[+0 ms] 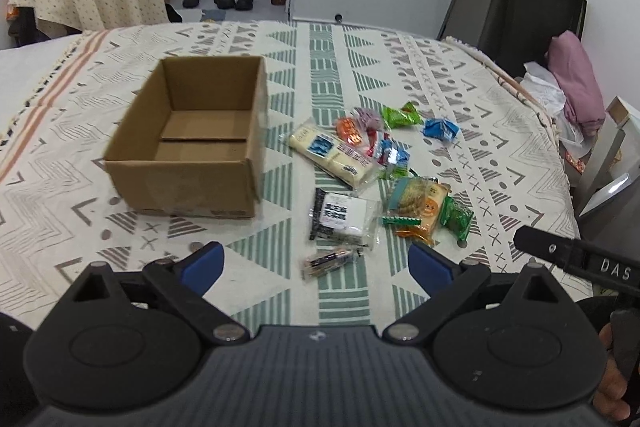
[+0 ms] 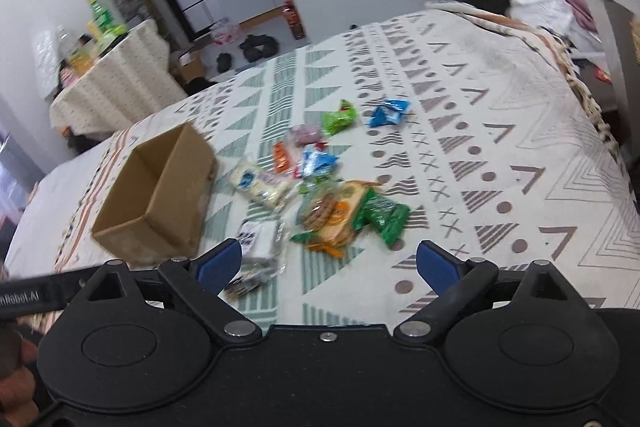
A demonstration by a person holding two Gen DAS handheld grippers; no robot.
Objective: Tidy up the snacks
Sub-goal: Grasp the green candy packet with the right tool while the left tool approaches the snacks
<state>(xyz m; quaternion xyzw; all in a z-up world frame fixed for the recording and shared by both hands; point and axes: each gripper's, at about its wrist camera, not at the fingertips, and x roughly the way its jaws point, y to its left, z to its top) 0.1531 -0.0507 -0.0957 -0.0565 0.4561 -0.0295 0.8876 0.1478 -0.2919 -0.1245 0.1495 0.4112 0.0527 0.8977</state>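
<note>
Cardboard box [image 1: 188,143] sits open-topped on the patterned cloth [image 1: 460,115], with nothing visible inside. Snack packets [image 1: 360,163] lie scattered just to its right, all outside it. Left gripper [image 1: 316,267] hovers above the cloth, jaws spread wide, holding nothing. Right gripper [image 2: 328,267] likewise spread wide and empty, near the closest packets.
</note>
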